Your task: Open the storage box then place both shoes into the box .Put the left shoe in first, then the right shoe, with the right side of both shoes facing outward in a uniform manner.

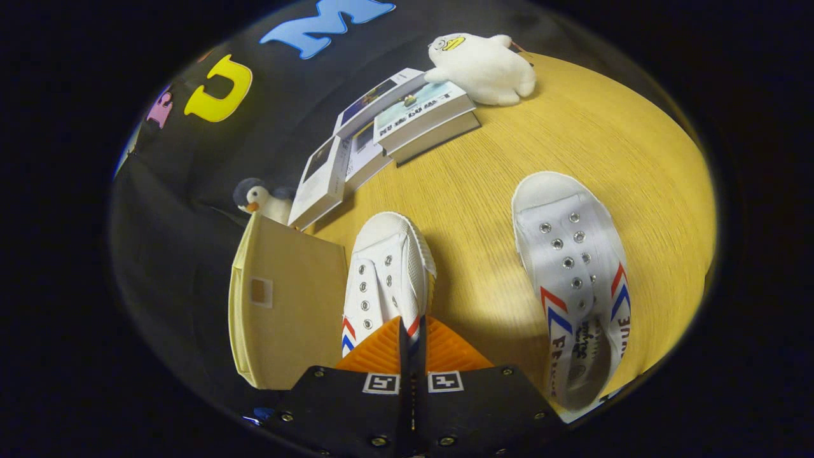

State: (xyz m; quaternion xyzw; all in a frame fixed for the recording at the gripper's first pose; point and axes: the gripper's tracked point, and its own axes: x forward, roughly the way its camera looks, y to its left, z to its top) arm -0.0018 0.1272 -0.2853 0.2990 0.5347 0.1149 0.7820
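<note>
We saw the gripper [412, 331] pinching the heel rim of one shoe [385, 273], fingers nearly together, just beside the box [286, 305]. The other shoe [572, 280] lay apart on the table [483, 191]. Books [407, 117] and two plush toys sat beyond.

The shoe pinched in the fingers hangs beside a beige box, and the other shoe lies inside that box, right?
Not quite. The gripper view shows the other shoe lying on the wooden table, not inside the beige box. The rest holds: the fingers pinch the first shoe beside that box.
</note>
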